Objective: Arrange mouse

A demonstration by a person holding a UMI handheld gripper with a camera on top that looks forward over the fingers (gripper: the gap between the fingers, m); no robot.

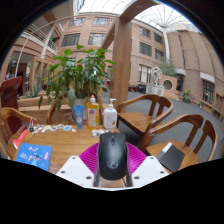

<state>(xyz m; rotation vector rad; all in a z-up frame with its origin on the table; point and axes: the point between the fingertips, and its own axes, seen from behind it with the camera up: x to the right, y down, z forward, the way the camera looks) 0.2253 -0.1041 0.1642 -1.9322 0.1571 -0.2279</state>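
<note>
Black computer mouse (pixel 112 155) sits between the tongs (pixel 112 172), whose fingers seem closed against its sides. Judging by this, keep it level and lower it squarely onto the wooden worktop (pixel 65 143). Beyond, bottles (pixel 92 112) front a potted plant (pixel 78 72). The mouse's underside and the finger contacts are hidden.

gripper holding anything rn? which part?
Yes: the black mouse, held by its two long sides between the gripper fingers, pink pads against both flanks.
</note>
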